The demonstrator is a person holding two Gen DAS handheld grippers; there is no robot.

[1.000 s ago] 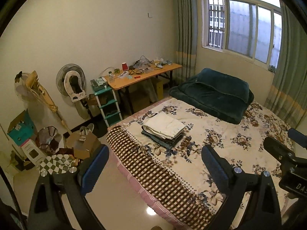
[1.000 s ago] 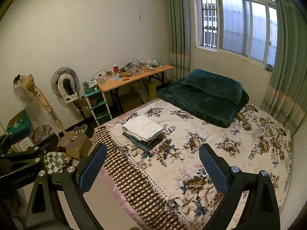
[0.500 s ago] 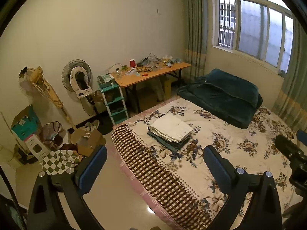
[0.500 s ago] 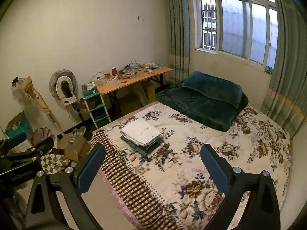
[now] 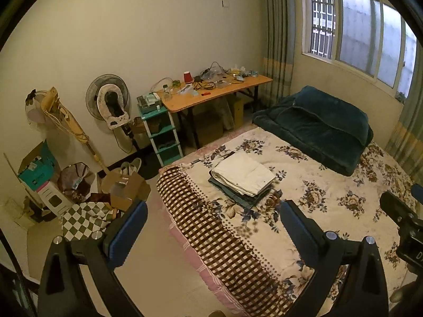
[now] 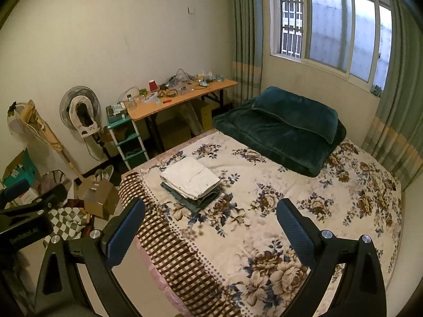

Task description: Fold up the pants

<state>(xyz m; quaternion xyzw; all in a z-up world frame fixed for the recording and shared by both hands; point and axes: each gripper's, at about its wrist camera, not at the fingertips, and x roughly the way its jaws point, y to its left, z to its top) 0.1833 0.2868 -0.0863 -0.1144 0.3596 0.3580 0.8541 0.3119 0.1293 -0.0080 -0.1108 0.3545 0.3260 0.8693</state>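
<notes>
Jaws wide apart, empty, on left gripper [image 5: 212,227] and right gripper [image 6: 210,224], both high above bed [image 6: 290,200]. Pants [image 6: 190,177] folded, topping stack near bed's corner. Folding looks finished; no loose pants visible.

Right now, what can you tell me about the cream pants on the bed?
The cream pants are folded into a flat, roughly rectangular bundle of what looks like woven cotton, layered edges showing at the near side. They lie on top of a stack of darker folded garments, grey-blue and teal, which sits on the floral bedspread near the bed's left edge. Nothing else touches them; both tools are open and well clear.
</notes>
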